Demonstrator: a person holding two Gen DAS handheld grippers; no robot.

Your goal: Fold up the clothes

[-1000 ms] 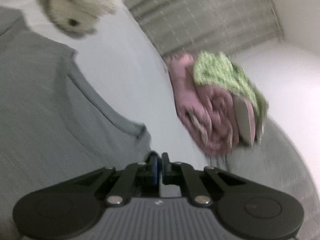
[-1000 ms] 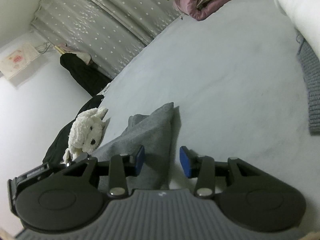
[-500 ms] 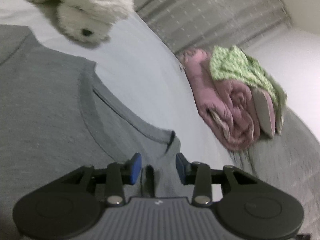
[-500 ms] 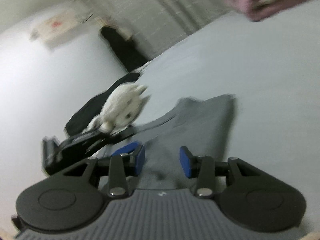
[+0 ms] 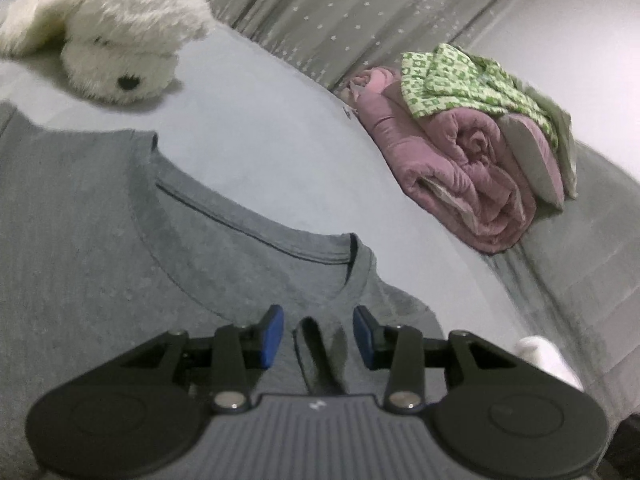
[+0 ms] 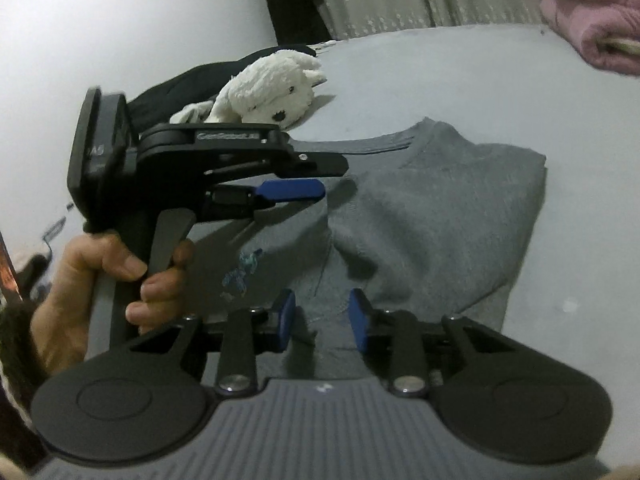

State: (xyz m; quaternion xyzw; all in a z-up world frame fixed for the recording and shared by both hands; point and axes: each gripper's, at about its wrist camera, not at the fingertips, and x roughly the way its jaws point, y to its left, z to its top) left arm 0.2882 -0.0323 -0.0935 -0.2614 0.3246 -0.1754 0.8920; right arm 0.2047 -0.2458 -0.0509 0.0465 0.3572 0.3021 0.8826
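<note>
The risk, as I judge it, is a one-layer pinch: if the right tongs [image 6: 322, 322] clamp only the top ply of the grey cotton T-shirt [image 6: 432, 216], the layer underneath would lag and the fold would come out skewed. A snag on the ridge of fabric standing between the left tongs [image 5: 318, 334] could likewise drag the neckline out of line.

The T-shirt lies flat on the pale grey bed [image 5: 256, 132], filling the lower left of the left wrist view and the centre of the right wrist view, one side already turned in.

The left tongs stand released, blue pads parted, with a small pleat near the collar between them, not visibly pinched. The right tongs have just been closing; shirt fabric lies between the pads, but they stand apart and do not visibly press it.
</note>
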